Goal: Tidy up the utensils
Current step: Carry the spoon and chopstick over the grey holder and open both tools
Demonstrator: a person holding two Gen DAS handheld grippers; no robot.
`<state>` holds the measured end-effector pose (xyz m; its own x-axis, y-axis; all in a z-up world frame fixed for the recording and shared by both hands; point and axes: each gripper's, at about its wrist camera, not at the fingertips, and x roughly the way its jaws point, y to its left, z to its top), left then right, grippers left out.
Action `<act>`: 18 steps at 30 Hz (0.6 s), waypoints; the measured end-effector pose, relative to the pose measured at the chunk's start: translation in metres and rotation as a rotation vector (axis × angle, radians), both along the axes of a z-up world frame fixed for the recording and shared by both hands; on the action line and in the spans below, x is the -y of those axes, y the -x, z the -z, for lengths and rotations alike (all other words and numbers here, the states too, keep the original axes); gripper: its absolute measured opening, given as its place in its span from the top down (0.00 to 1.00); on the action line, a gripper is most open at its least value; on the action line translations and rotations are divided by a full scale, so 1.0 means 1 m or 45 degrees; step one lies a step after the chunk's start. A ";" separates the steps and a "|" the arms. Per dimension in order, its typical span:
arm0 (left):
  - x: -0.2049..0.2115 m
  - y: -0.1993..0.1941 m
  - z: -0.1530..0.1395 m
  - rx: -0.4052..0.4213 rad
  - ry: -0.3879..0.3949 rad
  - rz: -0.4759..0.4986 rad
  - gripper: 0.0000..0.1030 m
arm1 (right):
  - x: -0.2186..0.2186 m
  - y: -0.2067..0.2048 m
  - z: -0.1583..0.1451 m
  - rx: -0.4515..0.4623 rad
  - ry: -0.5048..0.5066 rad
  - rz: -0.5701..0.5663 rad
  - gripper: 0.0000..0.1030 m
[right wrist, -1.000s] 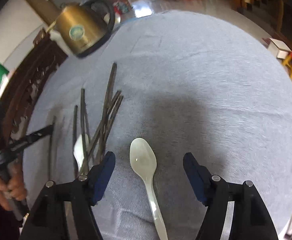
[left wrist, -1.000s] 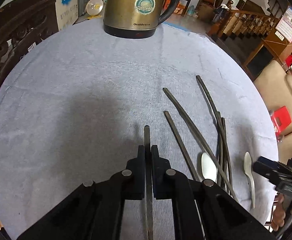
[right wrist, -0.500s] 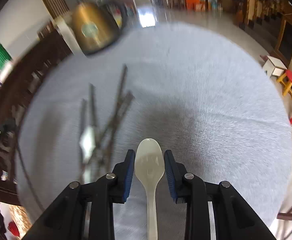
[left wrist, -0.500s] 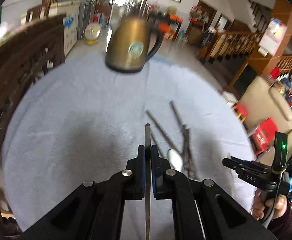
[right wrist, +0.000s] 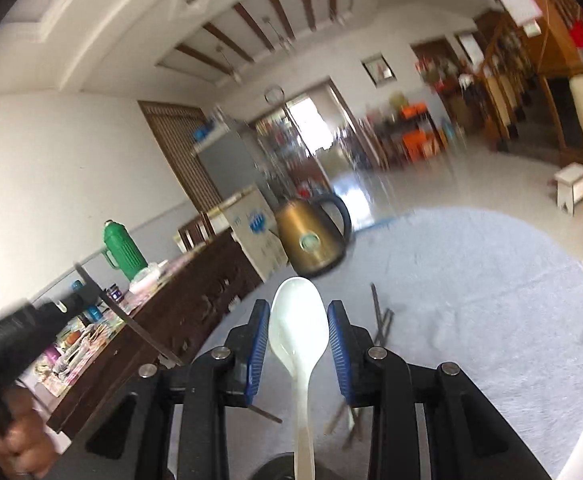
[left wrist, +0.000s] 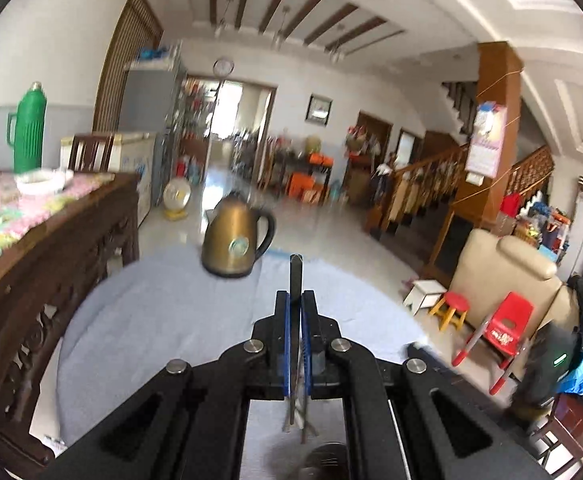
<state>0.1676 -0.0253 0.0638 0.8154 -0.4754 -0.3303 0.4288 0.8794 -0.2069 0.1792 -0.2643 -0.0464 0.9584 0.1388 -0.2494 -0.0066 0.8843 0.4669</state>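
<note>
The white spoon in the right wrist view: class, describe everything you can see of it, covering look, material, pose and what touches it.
The white spoon looks like glossy ceramic or plastic, with an oval bowl and a slim handle. It is lifted clear of the grey tablecloth, bowl pointing forward toward the brass-coloured kettle, handle running back under the camera. The right hand-held gripper is shut on it, the blue pads at either side of the lower bowl. Nothing else touches it.

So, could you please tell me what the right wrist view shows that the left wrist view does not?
Only the right wrist view shows the white spoon clamped in the right gripper, and the left gripper from outside with a hand on its handle. Only the left wrist view shows the red chair and beige sofa. Both show the kettle on the grey cloth, the green flask and the chopstick in the left gripper.
</note>
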 end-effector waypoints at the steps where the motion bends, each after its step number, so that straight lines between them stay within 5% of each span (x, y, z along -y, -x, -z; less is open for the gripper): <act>1: 0.000 0.008 -0.005 0.019 0.007 0.012 0.95 | -0.007 0.001 0.000 0.012 0.012 0.001 0.69; 8: 0.000 0.050 -0.026 0.091 0.026 0.061 0.95 | -0.037 0.002 0.024 0.026 0.046 0.049 0.69; 18: 0.008 0.039 0.030 -0.113 -0.003 0.016 0.95 | -0.034 0.022 0.048 -0.023 0.061 0.024 0.69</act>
